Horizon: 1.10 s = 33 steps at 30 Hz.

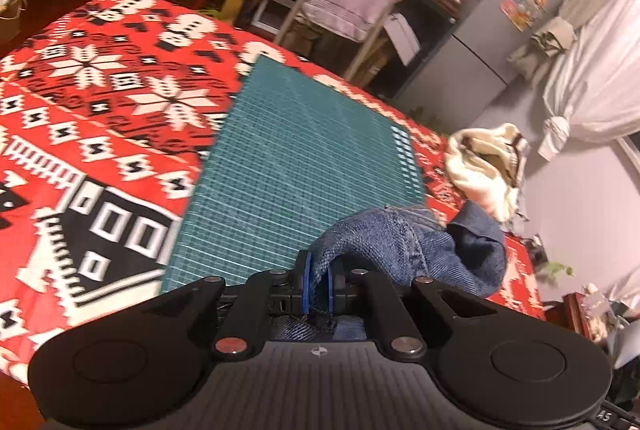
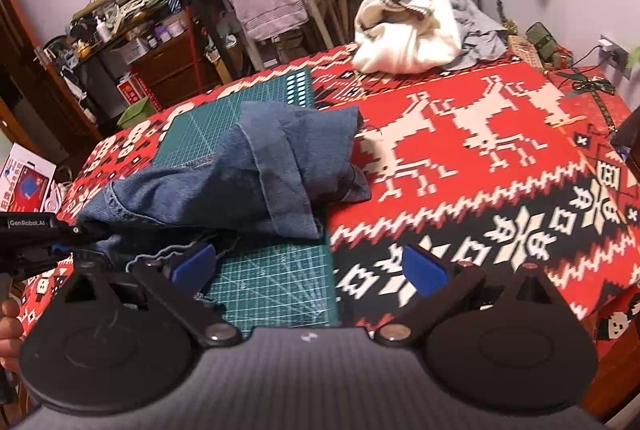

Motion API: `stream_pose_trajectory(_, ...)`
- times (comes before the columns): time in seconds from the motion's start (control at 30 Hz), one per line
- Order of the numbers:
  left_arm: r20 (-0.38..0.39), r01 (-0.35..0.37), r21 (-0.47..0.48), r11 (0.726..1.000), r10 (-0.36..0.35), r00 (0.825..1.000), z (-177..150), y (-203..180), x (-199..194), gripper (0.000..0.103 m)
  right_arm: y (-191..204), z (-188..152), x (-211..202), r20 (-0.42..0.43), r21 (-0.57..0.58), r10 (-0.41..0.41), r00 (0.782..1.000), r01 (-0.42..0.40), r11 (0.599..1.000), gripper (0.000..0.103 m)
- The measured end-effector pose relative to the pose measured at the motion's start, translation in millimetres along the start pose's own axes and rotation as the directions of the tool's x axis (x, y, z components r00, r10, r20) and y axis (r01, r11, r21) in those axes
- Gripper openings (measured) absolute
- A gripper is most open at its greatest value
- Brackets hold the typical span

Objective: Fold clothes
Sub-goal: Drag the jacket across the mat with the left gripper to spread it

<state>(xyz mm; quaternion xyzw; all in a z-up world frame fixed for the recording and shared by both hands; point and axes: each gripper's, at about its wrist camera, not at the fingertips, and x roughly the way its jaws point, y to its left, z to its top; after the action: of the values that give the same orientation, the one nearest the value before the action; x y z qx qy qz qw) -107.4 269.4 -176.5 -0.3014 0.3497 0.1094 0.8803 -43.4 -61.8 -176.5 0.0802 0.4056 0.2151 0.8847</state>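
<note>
Denim is pinched between the closed blue pads of the left gripper [image 1: 318, 288]: the crumpled blue denim garment [image 1: 404, 250] hangs over the near right corner of the green gridded cutting mat [image 1: 288, 170] on the red patterned tablecloth [image 1: 100, 102]. A thin bite could slip under a pull. From the right wrist, the right gripper [image 2: 308, 266] stands wide open and empty beside the denim. Bare cloth lies rightward; the cream sweater pile [image 2: 404, 34] crowds the far edge.
</note>
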Motion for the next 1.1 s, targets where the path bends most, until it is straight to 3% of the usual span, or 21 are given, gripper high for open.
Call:
stream_pose_trajectory(0.3,0.011,-0.103,0.056,0.993,0.102,0.995,4.6,13.4,17.8,0.008,7.5,-3.7,9.3,-0.024,0.002,0.005,1.000,-0.005,1.000,0.096)
stream_pose_trajectory(0.4,-0.003,-0.094,0.049,0.994,0.094,0.996,5.0,15.4,16.4,0.011,6.8,-4.2,12.8,-0.032,0.004,0.006,0.999,-0.006,1.000,0.095)
stream_pose_trajectory(0.5,-0.018,-0.080,0.044,0.996,0.081,0.997,4.5,16.2,11.2,0.020,8.9,-4.1,15.8,-0.038,0.006,0.016,0.999,-0.016,1.000,0.094)
stream_pose_trajectory(0.63,-0.034,-0.042,0.017,0.999,0.043,0.998,2.4,15.8,-1.7,0.022,13.4,-4.8,18.4,-0.043,0.005,0.032,0.999,-0.032,0.999,0.091)
stream_pose_trajectory(0.83,-0.022,-0.040,0.099,0.994,0.043,0.999,-6.7,-8.1,-23.5,0.022,16.2,-7.5,17.2,-0.042,0.002,0.049,0.998,-0.049,0.999,0.090)
stream_pose_trajectory(0.9,-0.020,-0.048,0.136,0.990,0.051,0.998,-11.5,-18.8,-28.4,0.030,16.4,-7.7,14.7,-0.039,0.001,0.054,0.998,-0.054,0.999,0.090)
stream_pose_trajectory(1.0,-0.013,-0.057,0.199,0.978,0.061,0.998,-20.5,-35.2,-33.4,0.033,15.3,-8.4,10.3,-0.034,0.002,0.058,0.998,-0.058,0.998,0.090)
stream_pose_trajectory(1.1,-0.043,-0.018,0.209,0.978,0.028,0.999,-28.0,-45.6,-32.0,0.033,12.6,-9.2,6.5,-0.032,0.005,0.061,0.998,-0.061,0.998,0.090)
